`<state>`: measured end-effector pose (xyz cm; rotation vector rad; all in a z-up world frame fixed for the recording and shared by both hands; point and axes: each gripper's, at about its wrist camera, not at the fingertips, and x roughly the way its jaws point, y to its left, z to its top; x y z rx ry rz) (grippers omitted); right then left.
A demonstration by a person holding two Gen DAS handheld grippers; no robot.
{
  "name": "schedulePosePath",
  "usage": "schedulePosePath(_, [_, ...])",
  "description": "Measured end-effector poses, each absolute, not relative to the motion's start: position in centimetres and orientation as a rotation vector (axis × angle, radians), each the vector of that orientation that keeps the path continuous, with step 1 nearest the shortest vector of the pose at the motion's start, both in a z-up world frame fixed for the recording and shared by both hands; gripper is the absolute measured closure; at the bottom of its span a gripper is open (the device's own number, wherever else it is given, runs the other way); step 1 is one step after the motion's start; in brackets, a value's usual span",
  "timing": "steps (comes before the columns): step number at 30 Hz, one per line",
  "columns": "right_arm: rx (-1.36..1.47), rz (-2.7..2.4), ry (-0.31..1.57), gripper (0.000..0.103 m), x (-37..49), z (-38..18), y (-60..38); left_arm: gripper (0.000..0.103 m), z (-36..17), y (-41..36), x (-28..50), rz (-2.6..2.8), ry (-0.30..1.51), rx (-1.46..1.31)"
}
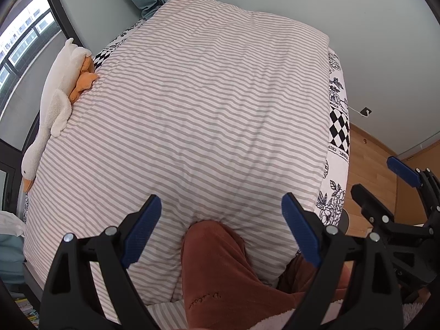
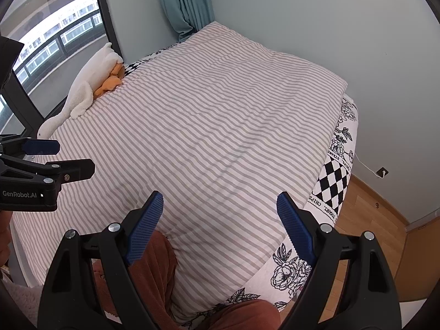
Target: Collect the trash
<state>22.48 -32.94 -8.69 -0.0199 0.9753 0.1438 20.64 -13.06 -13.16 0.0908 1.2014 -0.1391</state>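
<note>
No trash shows in either view. My left gripper (image 1: 221, 205) is open and empty, held above the near end of a bed with a grey and white striped duvet (image 1: 192, 104). My right gripper (image 2: 220, 202) is open and empty too, above the same duvet (image 2: 206, 115). The right gripper also shows at the right edge of the left wrist view (image 1: 385, 181). The left gripper shows at the left edge of the right wrist view (image 2: 66, 159).
A white plush goose (image 1: 59, 90) lies along the bed's left side by the window; it also shows in the right wrist view (image 2: 90, 82). The person's rust-brown trousered knees (image 1: 217, 269) press against the bed. A teal curtain (image 2: 187, 2), pale walls and wooden floor (image 2: 365, 214) surround the bed.
</note>
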Motion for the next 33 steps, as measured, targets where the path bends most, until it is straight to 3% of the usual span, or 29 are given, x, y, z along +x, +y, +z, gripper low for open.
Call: schedulePosePath(33, [-0.035,0.154,0.981,0.021,24.1,-8.7,-33.2,0.014,-12.0,-13.8,21.8,-0.114,1.177,0.095])
